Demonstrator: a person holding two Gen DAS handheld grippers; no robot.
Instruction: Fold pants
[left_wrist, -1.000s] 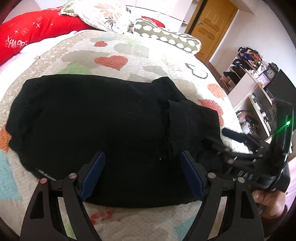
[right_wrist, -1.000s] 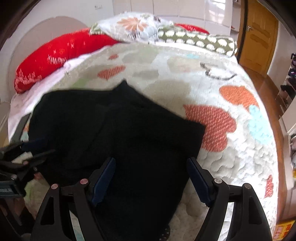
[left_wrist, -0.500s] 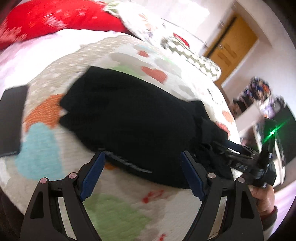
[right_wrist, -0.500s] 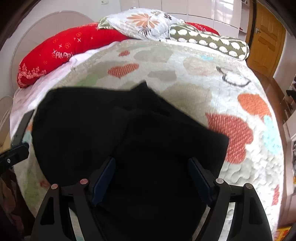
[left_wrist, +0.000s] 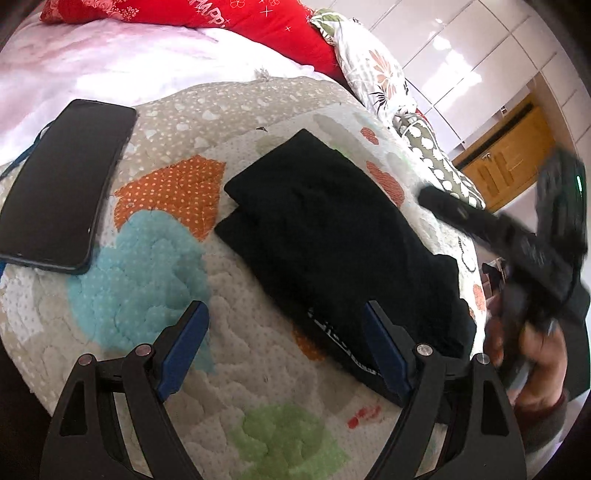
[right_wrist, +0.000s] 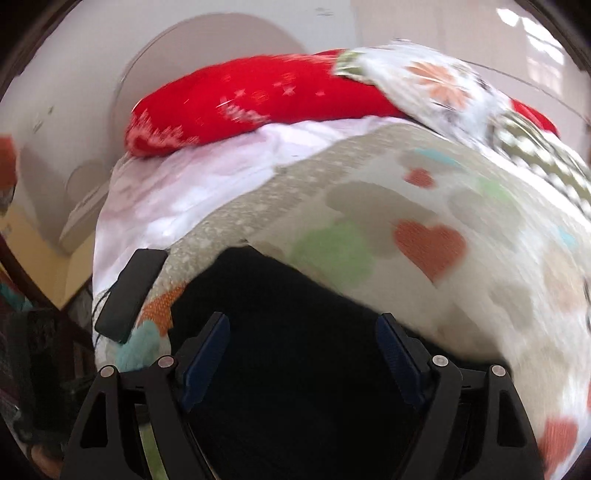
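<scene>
The black pants (left_wrist: 332, 236) lie folded into a compact stack on the heart-patterned quilt (left_wrist: 155, 258) of the bed, a printed white strip showing along their near edge. The left gripper (left_wrist: 284, 343) hovers over the quilt just beside that edge, jaws spread wide and holding nothing. The right gripper (right_wrist: 303, 354) hangs above the pants with its jaws likewise apart and empty. A dark smartphone (left_wrist: 62, 181) rests on the quilt, apart from the pants, near a red pillow (right_wrist: 251, 99)
</scene>
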